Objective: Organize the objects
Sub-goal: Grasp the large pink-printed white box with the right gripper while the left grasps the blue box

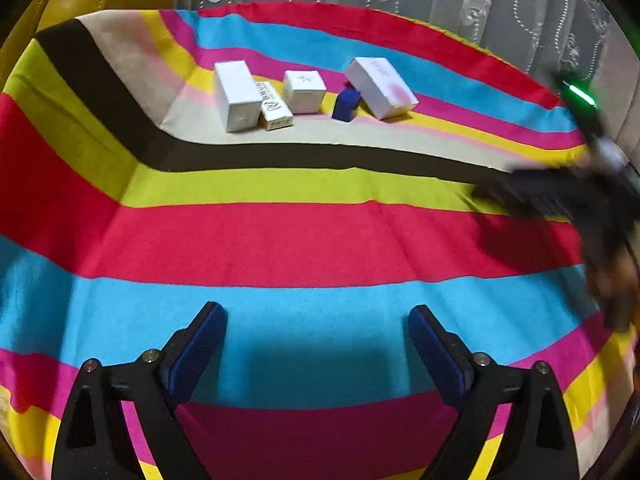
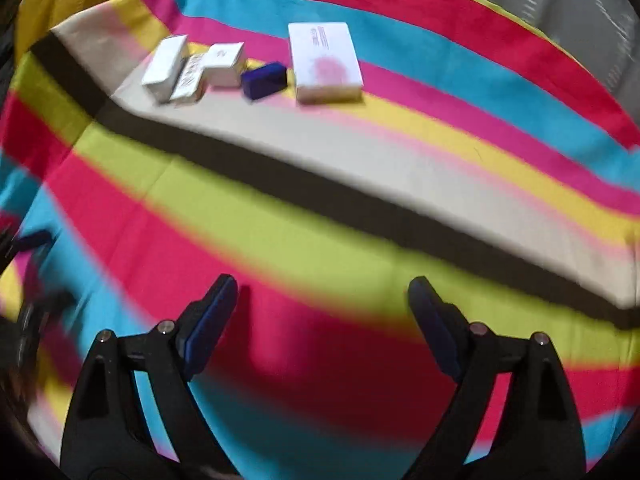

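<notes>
A big stripy cloth [image 1: 304,240] is covering the table. Far back on it, four white boxes [image 1: 380,86] and a little blue box [image 1: 346,106] are sitting in a row. The left gripper [image 1: 318,344] and right gripper [image 2: 322,320] are holding their jaws wide apart, gripping nothing.

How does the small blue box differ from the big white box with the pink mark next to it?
The blue box is dark blue all over; the white box is white with a pink smudge and some print on top. The blue box is much smaller in footprint than the white box. The blue box sits left of the white box, close beside it. Both are closed, rectangular, and rest on the striped cloth, far from both open claws.
</notes>
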Tool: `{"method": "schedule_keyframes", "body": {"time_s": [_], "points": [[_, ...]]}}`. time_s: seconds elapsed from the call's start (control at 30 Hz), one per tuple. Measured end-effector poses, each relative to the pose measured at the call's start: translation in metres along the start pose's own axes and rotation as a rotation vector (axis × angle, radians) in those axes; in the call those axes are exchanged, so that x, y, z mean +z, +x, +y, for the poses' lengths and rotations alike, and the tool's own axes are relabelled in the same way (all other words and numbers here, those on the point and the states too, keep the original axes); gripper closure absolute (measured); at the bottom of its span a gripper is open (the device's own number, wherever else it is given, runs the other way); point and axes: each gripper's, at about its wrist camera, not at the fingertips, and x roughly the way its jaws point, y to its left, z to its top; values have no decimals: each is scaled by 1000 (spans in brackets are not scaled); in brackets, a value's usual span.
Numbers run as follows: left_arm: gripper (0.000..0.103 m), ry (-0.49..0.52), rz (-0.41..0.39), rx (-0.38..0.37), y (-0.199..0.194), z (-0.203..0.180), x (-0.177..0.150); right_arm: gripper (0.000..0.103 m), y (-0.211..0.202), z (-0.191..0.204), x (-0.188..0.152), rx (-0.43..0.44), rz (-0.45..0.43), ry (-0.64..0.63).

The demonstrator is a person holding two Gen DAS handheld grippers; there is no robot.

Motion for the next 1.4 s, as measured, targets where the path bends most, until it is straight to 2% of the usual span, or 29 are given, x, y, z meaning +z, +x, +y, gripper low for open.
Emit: {"method": "schedule_keyframes", "body": {"time_s": [0.07,0.27,0.43,0.47,0.5,0.57,0.6,0.67,0.73,0.8,0.9,1.03,1.1,1.2,1.3,1.4], "points": [[0,7,8,-6,0,-1,0,14,14,0,27,3,-14,-26],[0,41,31,54,6,-13,1,7,58,-2,105,-22,-62,-78],[0,44,33,58,5,-14,0,7,94,-3,126,11,-40,-126],[0,45,33,58,4,-14,0,11,94,-5,123,47,-44,-123],[0,44,33,59,5,-14,0,34,89,-9,117,95,-57,-106],[0,44,33,58,5,-14,0,34,71,-15,101,132,-54,-84],[0,45,33,58,5,-13,1,34,55,-14,90,124,-47,-112],[0,44,33,58,5,-12,2,34,27,-13,63,105,38,-183],[0,44,34,60,8,-13,5,34,-2,-18,34,82,77,-223],[0,43,37,66,10,-15,6,34,-19,-26,8,104,144,-244],[0,47,80,65,15,-20,15,33,-25,-41,-12,97,164,-231],[0,90,157,39,32,-37,37,33,-17,-56,-26,123,131,-138],[0,111,153,24,40,-44,46,33,-6,-61,-29,142,99,-86],[0,105,142,27,55,-47,62,27,-2,-65,-26,162,35,-22],[0,106,123,29,74,-53,82,29,-7,-70,-33,110,-55,-32],[0,137,85,16,102,-62,114,33,-5,-75,-31,95,-64,-13]]}}
